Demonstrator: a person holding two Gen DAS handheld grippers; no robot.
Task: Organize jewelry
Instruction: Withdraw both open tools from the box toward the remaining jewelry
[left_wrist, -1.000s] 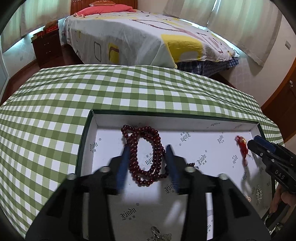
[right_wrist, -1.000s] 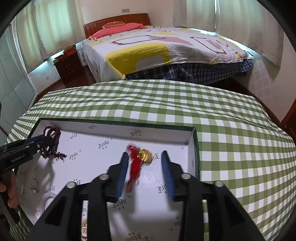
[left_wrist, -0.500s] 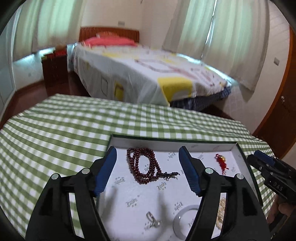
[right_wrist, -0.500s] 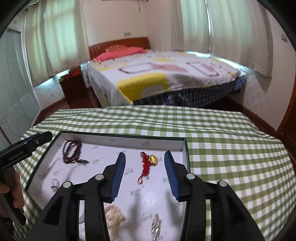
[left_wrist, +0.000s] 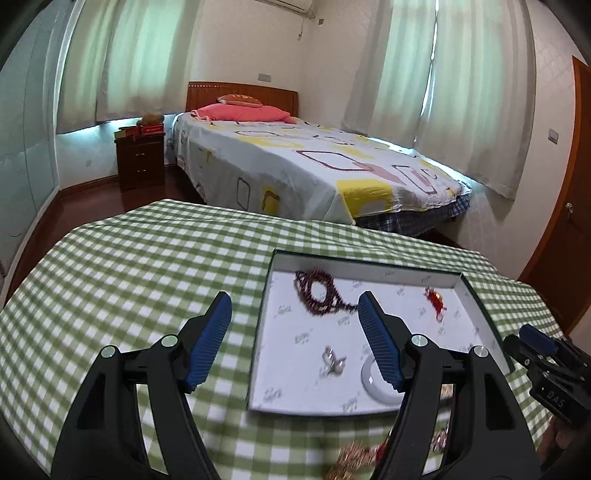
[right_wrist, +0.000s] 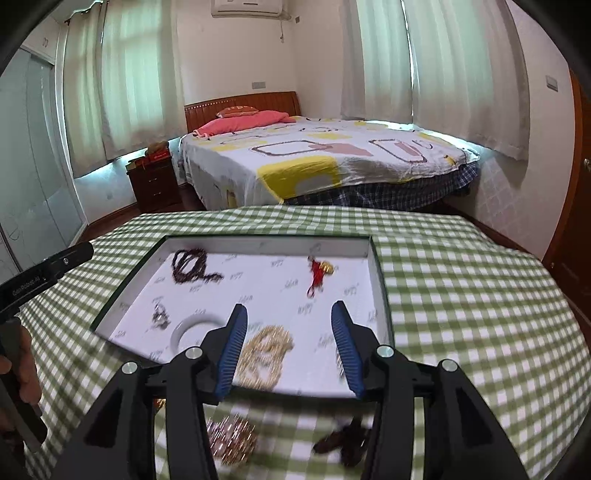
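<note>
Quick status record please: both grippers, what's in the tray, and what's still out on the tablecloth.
left gripper: open, empty, above the tray's left edge
right gripper: open, empty, over the tray's near end
tray: dark bead necklace, red tassel charm, white bangle, gold chain, small silver piece
tablecloth, near side: pinkish-gold chain pile, dark item, too blurred to name

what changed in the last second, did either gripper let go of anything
Both did. The left gripper opened off the dark red bead bracelet, the right gripper off the red tasselled charm, and both drew back and up from the tray. Bracelet and charm lie where they were.
</note>
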